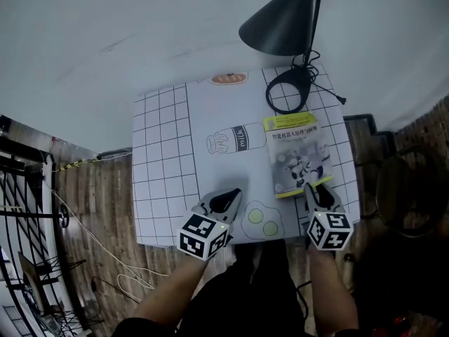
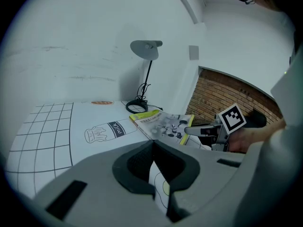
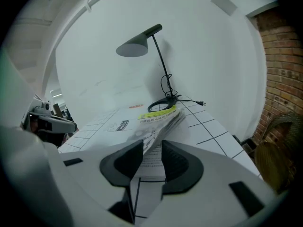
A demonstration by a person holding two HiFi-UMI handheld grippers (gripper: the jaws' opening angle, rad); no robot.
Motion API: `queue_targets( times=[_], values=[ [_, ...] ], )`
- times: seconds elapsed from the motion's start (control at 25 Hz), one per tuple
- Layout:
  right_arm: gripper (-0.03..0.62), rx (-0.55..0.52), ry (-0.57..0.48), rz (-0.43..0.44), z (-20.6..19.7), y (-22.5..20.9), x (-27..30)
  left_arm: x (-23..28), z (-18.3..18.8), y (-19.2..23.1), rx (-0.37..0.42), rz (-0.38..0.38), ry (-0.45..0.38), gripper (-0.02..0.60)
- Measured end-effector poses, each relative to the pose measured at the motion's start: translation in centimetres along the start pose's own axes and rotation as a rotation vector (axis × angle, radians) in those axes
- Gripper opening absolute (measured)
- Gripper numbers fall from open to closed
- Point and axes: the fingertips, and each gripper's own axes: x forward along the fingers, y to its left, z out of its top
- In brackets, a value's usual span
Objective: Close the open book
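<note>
The book [image 1: 298,156] lies on the right of the gridded white mat [image 1: 168,160], grey cover up, with yellow bands at both ends. In the left gripper view the book [image 2: 163,123] has its near corner raised. My right gripper [image 1: 317,188] is at that near edge. In the right gripper view the jaws of my right gripper [image 3: 152,148] stand apart, and the lifted cover and fanned pages of the book [image 3: 156,124] run between them without pressing on either pad. My left gripper [image 1: 228,196] hovers left of the printed fried egg [image 1: 261,217]. Seen from its own camera, the left gripper [image 2: 152,143] has its tips together on nothing.
A black desk lamp [image 1: 284,27] stands beyond the book, its ring base and cable [image 1: 287,90] on the mat's far right corner. A milk bottle drawing [image 1: 235,139] is printed mid-mat. A brick wall [image 2: 213,98] and a wicker chair [image 1: 407,195] are to the right.
</note>
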Motion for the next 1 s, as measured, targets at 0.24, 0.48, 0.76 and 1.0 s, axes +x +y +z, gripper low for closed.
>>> queue_targets(
  times=[0.24,0.48,0.76,1.0],
  values=[
    [0.135,-0.036,-0.006,-0.057,0.8,-2.2,-0.6,0.8,0.0,-0.8,-0.001,-0.017,0.008,0.005],
    [0.126,-0.045,0.043,-0.093,-0.1,-4.6,-0.7,1.7,1.1,-1.0,0.015,-0.011,0.004,0.005],
    [0.125,-0.006,0.099,-0.107,-1.8,-7.3,-0.9,3.0,2.9,-1.8,0.037,-0.003,-0.013,0.005],
    [0.115,-0.022,0.130,-0.080,-1.8,-7.6,-0.1,4.2,4.0,-2.3,0.034,0.003,-0.016,0.005]
  ],
)
